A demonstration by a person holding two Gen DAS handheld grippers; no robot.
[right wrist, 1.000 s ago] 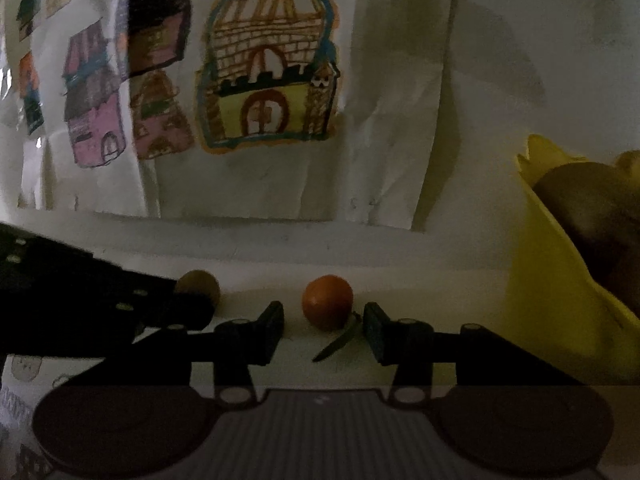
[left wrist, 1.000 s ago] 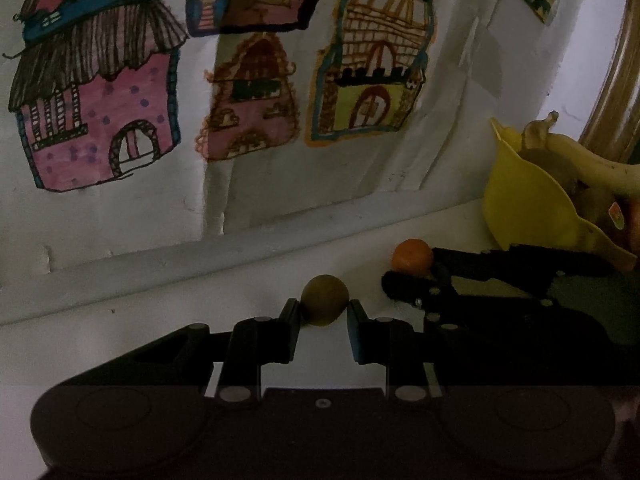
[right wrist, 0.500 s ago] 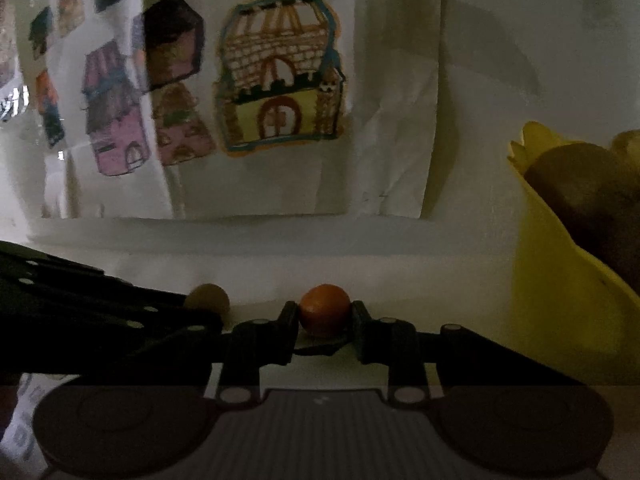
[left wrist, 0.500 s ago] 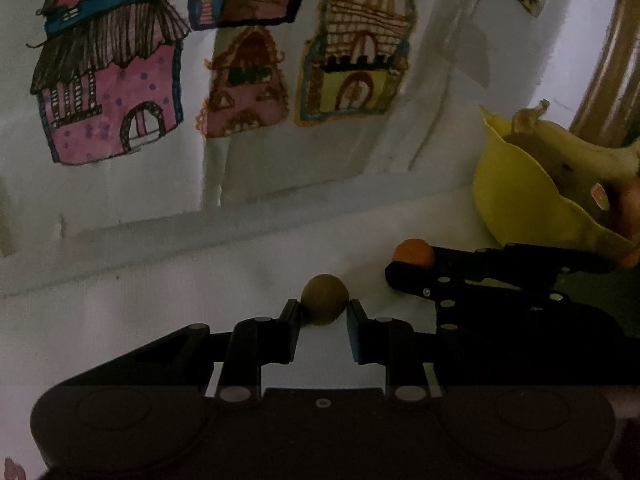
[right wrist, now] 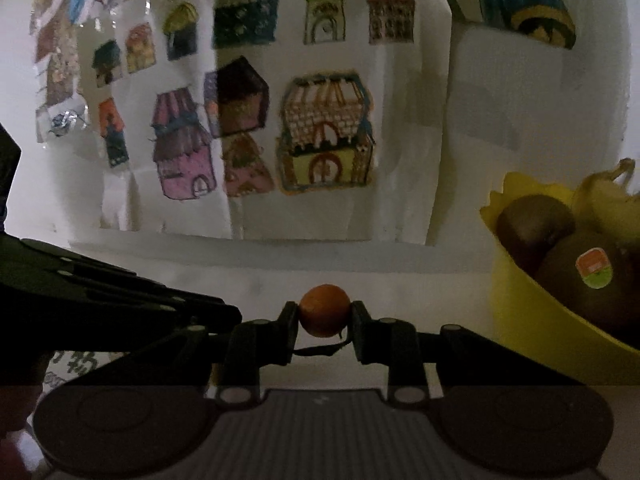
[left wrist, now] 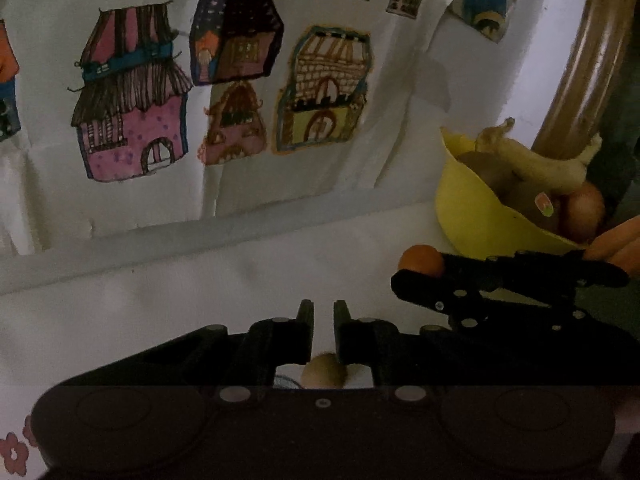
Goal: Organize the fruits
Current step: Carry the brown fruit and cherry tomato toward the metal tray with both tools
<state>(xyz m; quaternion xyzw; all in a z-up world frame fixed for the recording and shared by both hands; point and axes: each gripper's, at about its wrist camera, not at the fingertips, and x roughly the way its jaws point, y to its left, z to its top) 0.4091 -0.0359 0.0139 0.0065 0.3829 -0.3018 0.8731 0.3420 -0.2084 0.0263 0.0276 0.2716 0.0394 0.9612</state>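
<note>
Fruit already filled the yellow bowl point(right wrist: 532, 320). Left of it, the right gripper point(right wrist: 325, 316) clamped an orange point(right wrist: 325, 314); the left gripper point(left wrist: 323, 320) was closed empty, a brown fruit point(left wrist: 324, 372) beneath it.

Both tongs are matte black plastic: the left tongs point(left wrist: 323, 312) and right tongs point(right wrist: 325, 316) have flat fingers on jointed links studded with silver screws, behind them round-lobed housings

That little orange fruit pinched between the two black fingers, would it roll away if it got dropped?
Probably. The orange fruit looks round and smooth, so it would likely roll on the flat white surface. The right gripper pinches it only at its two sides, so it might slip. It seems light.
</note>
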